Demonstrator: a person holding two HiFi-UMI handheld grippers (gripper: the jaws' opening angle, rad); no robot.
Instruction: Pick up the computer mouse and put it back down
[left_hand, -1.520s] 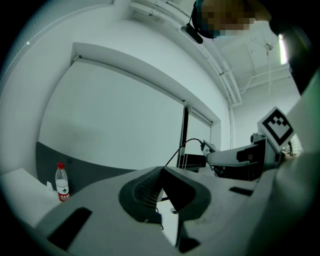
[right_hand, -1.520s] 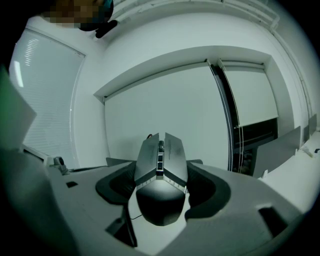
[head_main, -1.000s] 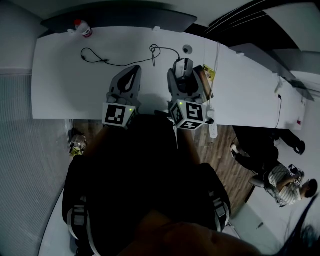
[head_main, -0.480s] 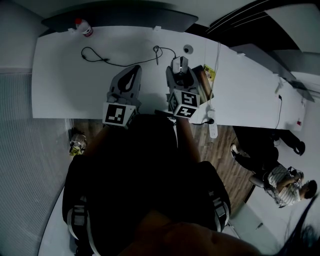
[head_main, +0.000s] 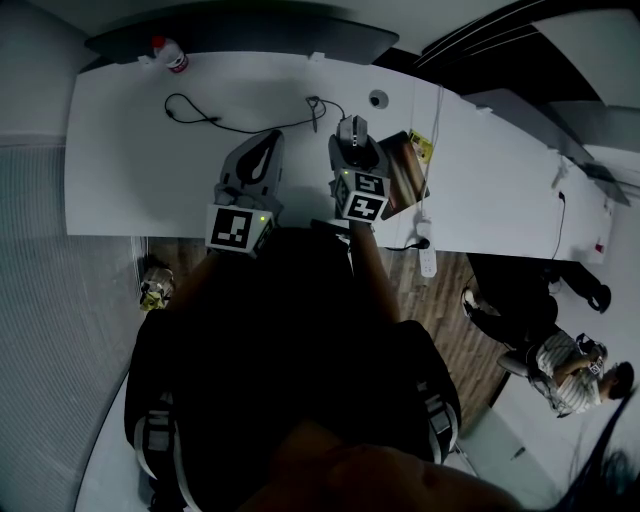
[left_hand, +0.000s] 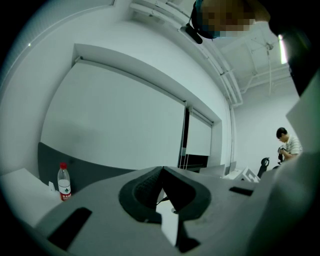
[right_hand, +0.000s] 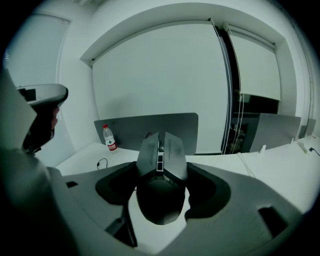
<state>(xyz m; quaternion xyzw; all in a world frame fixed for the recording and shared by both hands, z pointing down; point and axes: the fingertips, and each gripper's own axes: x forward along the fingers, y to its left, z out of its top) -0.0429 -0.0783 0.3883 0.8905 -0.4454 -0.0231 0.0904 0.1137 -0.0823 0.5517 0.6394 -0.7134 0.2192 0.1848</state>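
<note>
white desk (head_main: 140, 180) below, and the right gripper (right_hand: 161, 172) is clamped on the angular grey computer mouse (right_hand: 162, 150), whose nose points away and looks lifted. lower it level, touch down, then release. left gripper (left_hand: 161, 175) is pinched together, empty. red-capped water bottle (right_hand: 108, 137) stands far back.

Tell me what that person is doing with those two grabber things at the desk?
A person at a white desk holds a gripper in each hand. The right gripper has its jaws closed on a grey computer mouse, gripping it by its sides. The left gripper hangs beside it, jaws together and holding nothing. Whether the mouse touches the desk is hard to tell from here.
</note>
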